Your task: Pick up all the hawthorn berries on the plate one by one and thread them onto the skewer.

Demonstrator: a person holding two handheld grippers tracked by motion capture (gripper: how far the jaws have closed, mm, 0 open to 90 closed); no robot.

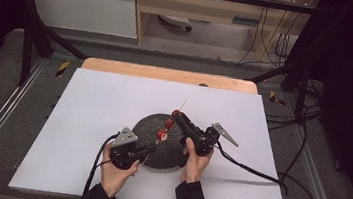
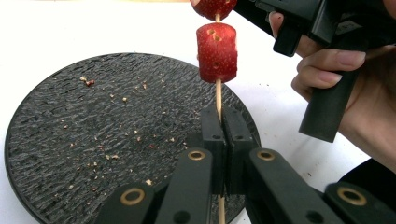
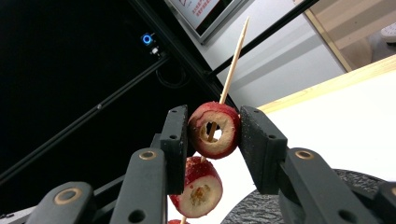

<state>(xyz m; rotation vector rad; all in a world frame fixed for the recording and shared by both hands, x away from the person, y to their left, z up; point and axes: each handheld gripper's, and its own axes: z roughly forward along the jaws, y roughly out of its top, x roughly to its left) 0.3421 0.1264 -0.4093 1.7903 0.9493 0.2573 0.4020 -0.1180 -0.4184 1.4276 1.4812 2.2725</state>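
High view: above the black plate [image 1: 159,143] on the worktop [image 1: 91,120], our left gripper [image 2: 222,126] fingers pinch the thin, brittle skewer [image 2: 218,95] low; right gripper [image 3: 212,135] fingers squeeze a soft, hollow fruit ring [image 3: 215,129], best held gently by its sides.

Even overhead light, table [image 1: 113,102] bright; surroundings dark; high view soft, perhaps slightly blurred.

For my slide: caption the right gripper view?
Right hand-held gripper sliding a cored fruit piece along a skewer.
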